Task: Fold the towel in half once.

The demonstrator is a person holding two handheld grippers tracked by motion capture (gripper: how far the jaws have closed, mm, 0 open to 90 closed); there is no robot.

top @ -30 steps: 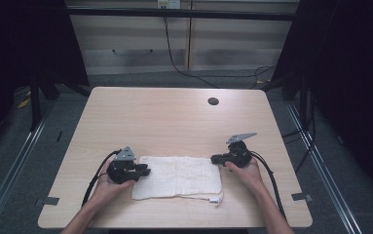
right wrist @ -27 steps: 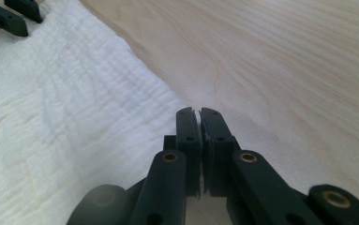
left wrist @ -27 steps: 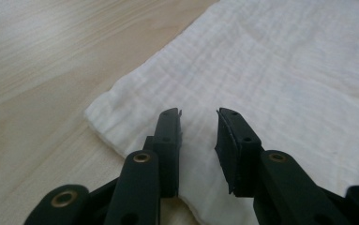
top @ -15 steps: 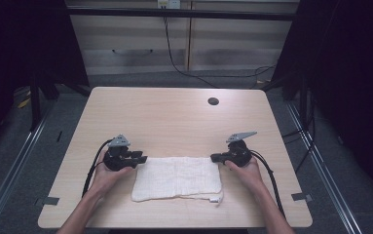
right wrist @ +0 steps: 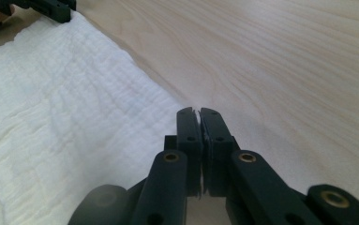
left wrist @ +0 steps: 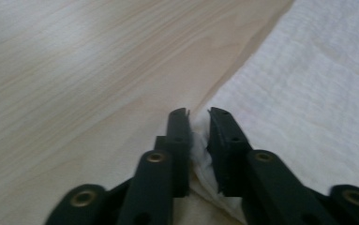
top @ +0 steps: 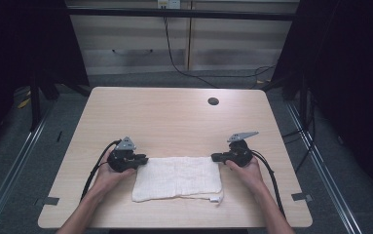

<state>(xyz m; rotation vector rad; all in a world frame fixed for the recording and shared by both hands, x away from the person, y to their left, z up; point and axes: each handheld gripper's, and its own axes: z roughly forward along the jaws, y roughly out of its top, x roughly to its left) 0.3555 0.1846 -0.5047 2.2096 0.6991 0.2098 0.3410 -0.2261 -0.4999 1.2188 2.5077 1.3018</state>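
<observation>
Since a second ago, the left gripper (top: 136, 160) has shifted to the far-left corner of the white, folded, waffle-textured cloth (top: 177, 177) lying near on the pale wooden counter (top: 164, 117), fingers pinching it; the right gripper (top: 219, 157) clamps the far-right corner, probably to lift or unfold it.

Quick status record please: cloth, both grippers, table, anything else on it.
cloth: white towel, folded, lying flat near the table's front edge
left gripper: shut on the towel's far left corner, cloth between its jaws
right gripper: shut on the towel's far right corner
table: light wood, bare beyond the towel
other: dark round hole near the far right of the tabletop
</observation>
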